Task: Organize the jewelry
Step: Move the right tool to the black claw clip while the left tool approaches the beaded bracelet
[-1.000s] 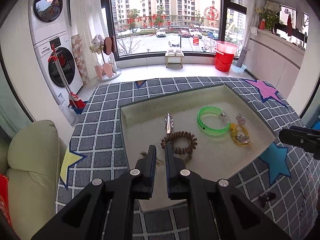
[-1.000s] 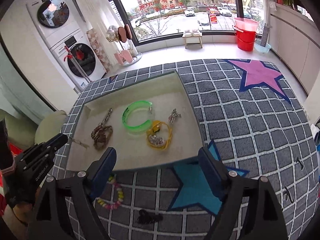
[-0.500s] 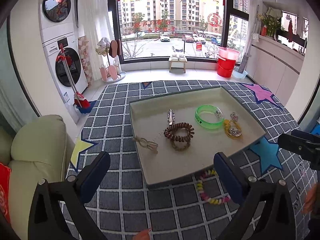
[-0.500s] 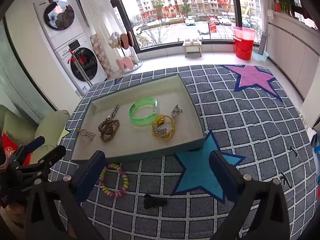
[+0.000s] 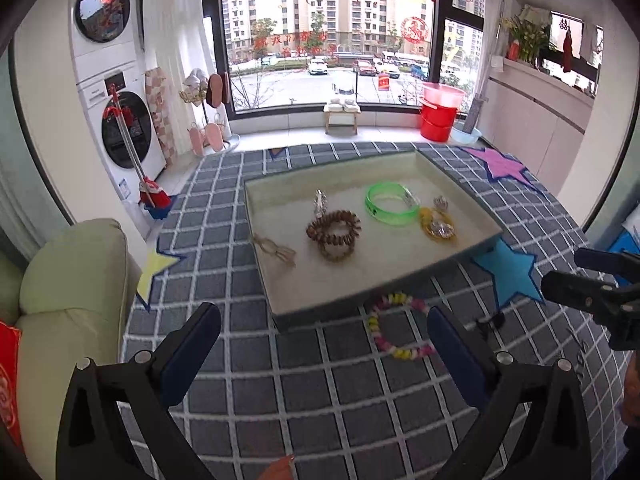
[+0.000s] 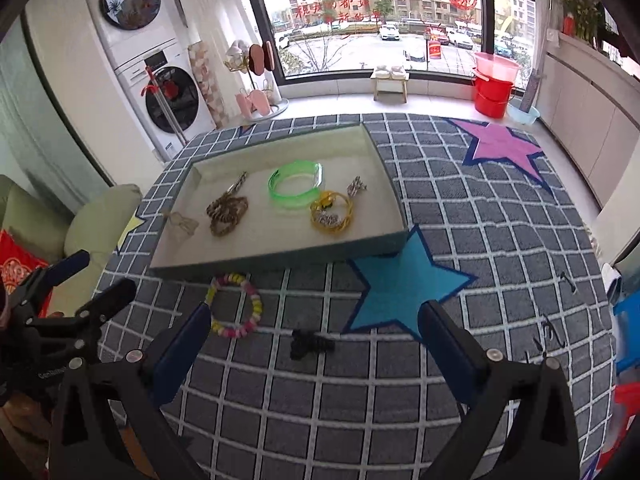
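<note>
Laundry-type room w/ big window, washer stack on the left; grey checked rug (image 5: 304, 384) w/ coloured stars covers the work surface. On it sits a shallow tray (image 5: 280, 312), already holding a thin wire piece (image 5: 276, 249) near its left wall, a brown bead coil (image 5: 334, 234), a silver clip (image 5: 320, 204), a green bangle (image 5: 390, 210), a yellow bracelet (image 5: 438, 226) and a small silver charm (image 5: 441, 202).

Still outside: a pastel bead bracelet (image 6: 236, 306) on the rug just in front of the tray's near wall, and a small black hair tie or clip (image 6: 311, 344) a bit nearer the right gripper.

Left gripper (image 5: 324, 344): jaws spread wide, nothing in them, hovering above the rug in front of the tray. Right gripper (image 6: 314, 340): also wide apart and empty, black item roughly btwn its fingers in that view.

Risks, as I judge them:
- Both grippers point at the same small patch, so arms could clash if both go for the bead bracelet.
- Bracelet is prob. floppy; pinching one bead may let it slip, or drag it across the rug pile.
- It lies close to the tray wall, so a low approach may bump or shove the tray and scatter what's sorted.
- Black item is small and dark on the rug; easy to miss, or pinch rug fibres instead.
- Dropping new pieces onto the coil or the yellow bracelet could tangle them.
</note>
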### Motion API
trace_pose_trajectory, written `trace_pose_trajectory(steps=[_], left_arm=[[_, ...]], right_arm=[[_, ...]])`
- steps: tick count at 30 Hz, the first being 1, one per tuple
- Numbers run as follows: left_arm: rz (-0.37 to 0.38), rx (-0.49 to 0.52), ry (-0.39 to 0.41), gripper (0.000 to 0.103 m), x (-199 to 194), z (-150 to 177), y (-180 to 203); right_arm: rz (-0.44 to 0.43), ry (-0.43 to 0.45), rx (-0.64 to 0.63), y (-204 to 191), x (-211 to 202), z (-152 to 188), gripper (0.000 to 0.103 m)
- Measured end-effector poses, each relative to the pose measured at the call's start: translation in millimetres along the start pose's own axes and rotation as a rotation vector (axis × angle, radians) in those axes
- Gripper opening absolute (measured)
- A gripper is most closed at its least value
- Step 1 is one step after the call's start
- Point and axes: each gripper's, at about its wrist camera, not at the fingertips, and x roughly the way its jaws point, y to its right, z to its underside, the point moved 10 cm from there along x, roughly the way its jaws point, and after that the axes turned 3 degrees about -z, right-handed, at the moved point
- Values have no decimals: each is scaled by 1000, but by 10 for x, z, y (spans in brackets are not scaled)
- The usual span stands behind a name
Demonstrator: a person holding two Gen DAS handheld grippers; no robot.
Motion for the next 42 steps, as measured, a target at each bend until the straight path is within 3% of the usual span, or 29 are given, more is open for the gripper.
trace_pose_trajectory(steps=[4, 12, 17, 27, 40, 42], left_arm=[[-23, -9, -36, 103, 27, 195, 2], [18, -46, -141, 103, 225, 502, 108], [45, -110, -199, 103, 402, 575, 159], [10, -170, -237, 103, 677, 582, 197], [-47, -134, -219, 99, 826, 478, 274], [-67, -116, -207, 89, 827, 468, 288]], right_arm=[[-7, -24, 8, 31, -19, 152, 103], [-13, -77, 25, 105, 62, 438, 103], [0, -92, -6, 111, 130, 552, 103], [-10, -103, -62, 78, 329, 626, 102], [0, -114, -147, -47, 693, 605, 77], [10, -99, -160, -57, 724, 563, 74]])
